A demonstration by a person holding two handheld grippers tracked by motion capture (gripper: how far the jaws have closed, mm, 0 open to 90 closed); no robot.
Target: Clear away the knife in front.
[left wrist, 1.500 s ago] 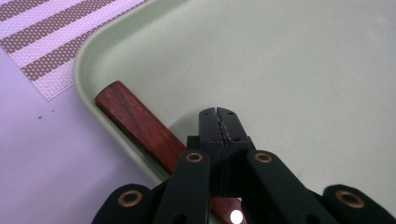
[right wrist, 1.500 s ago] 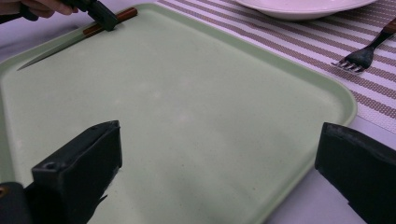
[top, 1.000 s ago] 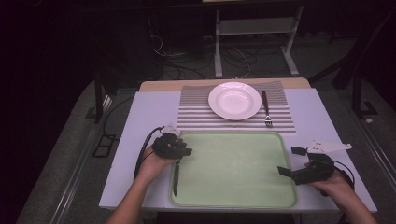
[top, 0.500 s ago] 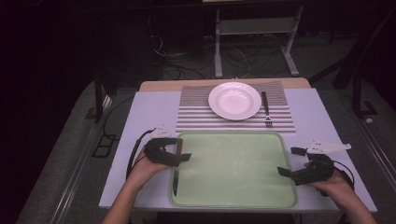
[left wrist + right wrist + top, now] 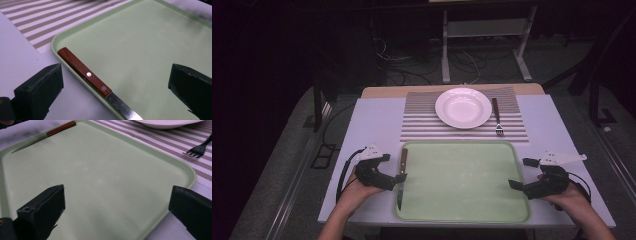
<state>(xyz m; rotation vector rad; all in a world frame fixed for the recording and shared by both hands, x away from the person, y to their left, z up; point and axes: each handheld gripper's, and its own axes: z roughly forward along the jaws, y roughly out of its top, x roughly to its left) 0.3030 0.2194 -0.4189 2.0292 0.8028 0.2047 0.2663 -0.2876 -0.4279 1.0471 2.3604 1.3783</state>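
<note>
A knife with a brown wooden handle (image 5: 403, 159) lies along the left rim of the pale green tray (image 5: 462, 200), its blade toward the person. My left gripper (image 5: 393, 168) is open at the tray's left edge. In the left gripper view the knife (image 5: 85, 73) runs between the wide-apart jaws, one over the table and one over the tray (image 5: 150, 50), and neither touches it. My right gripper (image 5: 522, 173) is open at the tray's right edge with nothing in it. In the right gripper view the tray (image 5: 100, 170) spreads ahead, with the knife (image 5: 50, 132) at its far side.
A striped placemat (image 5: 422, 125) lies beyond the tray. On it are a white plate (image 5: 463, 107) and, to the plate's right, a dark fork (image 5: 497, 117), tines toward the tray. The fork (image 5: 198, 150) also appears in the right gripper view. Cables trail from both grippers.
My left gripper has drawn back toward the person along the tray's left edge and now straddles the knife. The right gripper has stayed put.
</note>
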